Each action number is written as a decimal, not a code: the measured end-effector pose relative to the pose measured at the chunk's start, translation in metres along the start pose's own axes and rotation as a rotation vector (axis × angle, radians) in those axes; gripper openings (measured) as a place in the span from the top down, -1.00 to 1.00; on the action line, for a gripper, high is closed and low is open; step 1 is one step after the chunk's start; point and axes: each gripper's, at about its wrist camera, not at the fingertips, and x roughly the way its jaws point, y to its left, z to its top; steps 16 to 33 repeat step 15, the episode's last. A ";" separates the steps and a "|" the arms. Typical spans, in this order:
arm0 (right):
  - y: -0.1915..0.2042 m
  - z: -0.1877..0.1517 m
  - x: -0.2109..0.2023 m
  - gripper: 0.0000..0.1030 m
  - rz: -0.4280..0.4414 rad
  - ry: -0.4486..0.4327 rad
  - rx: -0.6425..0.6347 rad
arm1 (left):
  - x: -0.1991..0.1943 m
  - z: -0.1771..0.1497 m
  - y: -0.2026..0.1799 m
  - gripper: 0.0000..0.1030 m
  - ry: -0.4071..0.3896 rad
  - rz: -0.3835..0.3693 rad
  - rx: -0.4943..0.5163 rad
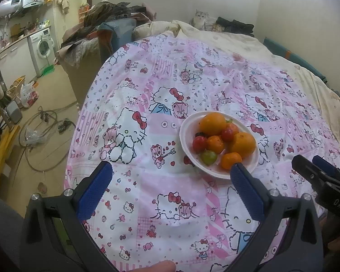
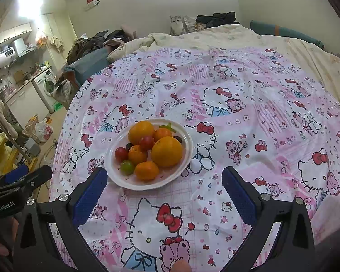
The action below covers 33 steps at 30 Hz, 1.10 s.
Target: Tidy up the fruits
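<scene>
A white plate point(image 1: 185, 145) point(image 2: 188, 145) sits on a pink cartoon-print bedsheet point(image 1: 161, 86) point(image 2: 249, 90). It holds two large oranges point(image 1: 212, 123) point(image 2: 166, 151), smaller tangerines point(image 1: 230, 160) point(image 2: 146, 170), red cherry tomatoes point(image 1: 199, 144) point(image 2: 121, 153), a green one point(image 1: 208, 157) point(image 2: 127, 167) and a dark grape point(image 1: 199, 134). My left gripper point(image 1: 171, 170) is open and empty, just short of the plate, its right finger in front of the near rim. My right gripper point(image 2: 164, 178) is open and empty, the plate ahead near its left finger. Each gripper shows at the edge of the other's view.
A cat point(image 1: 199, 18) point(image 2: 176, 23) sits at the far end of the bed beside dark clothes point(image 2: 217, 18). A heap of clothes point(image 1: 111, 15) lies left of the bed. The floor on the left has hoses point(image 1: 45, 122), bags and a washing machine point(image 1: 42, 45).
</scene>
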 end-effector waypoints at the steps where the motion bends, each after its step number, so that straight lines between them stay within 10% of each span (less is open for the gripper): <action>1: 0.000 0.000 0.000 -1.00 -0.001 0.000 0.000 | 0.000 0.000 0.000 -0.99 0.000 0.000 0.000; 33: 0.000 -0.003 0.002 -1.00 -0.006 0.003 0.005 | 0.002 -0.002 0.001 -0.99 0.006 0.009 -0.012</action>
